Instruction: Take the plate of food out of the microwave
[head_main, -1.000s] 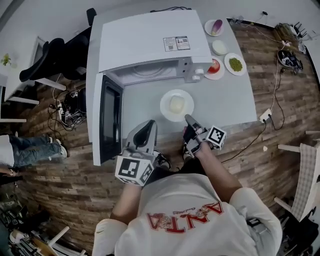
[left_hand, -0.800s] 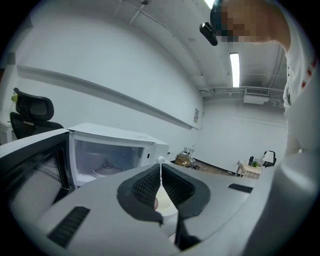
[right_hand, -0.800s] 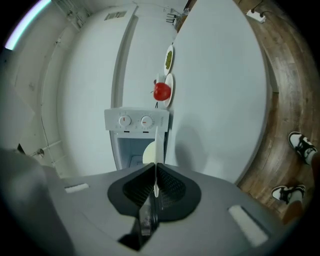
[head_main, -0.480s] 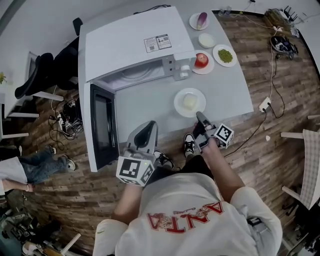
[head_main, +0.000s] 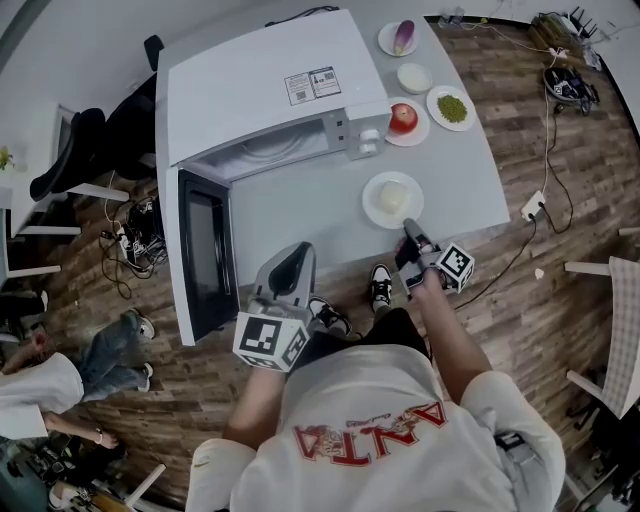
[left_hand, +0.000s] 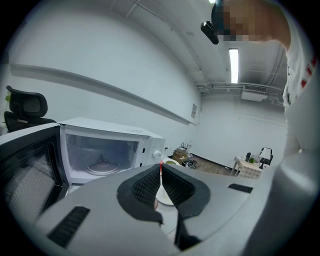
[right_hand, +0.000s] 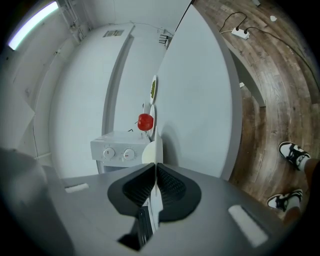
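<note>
Grips the near edge of the plate of food (head_main: 371, 199) with the right gripper (head_main: 409, 228), right of the open microwave (head_main: 260, 90). Holds the left gripper (head_main: 296, 248) shut, empty.

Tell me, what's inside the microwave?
Only the glass turntable shows inside the microwave. The plate of food is out on the table. From above, the microwave's top covers the rear part.

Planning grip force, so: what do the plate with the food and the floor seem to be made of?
The plate looks like smooth white ceramic, possibly melamine: thin, even, uniformly white rim. The floor looks like matte wood or wood-look laminate: brown planks with staggered joints and grain.
</note>
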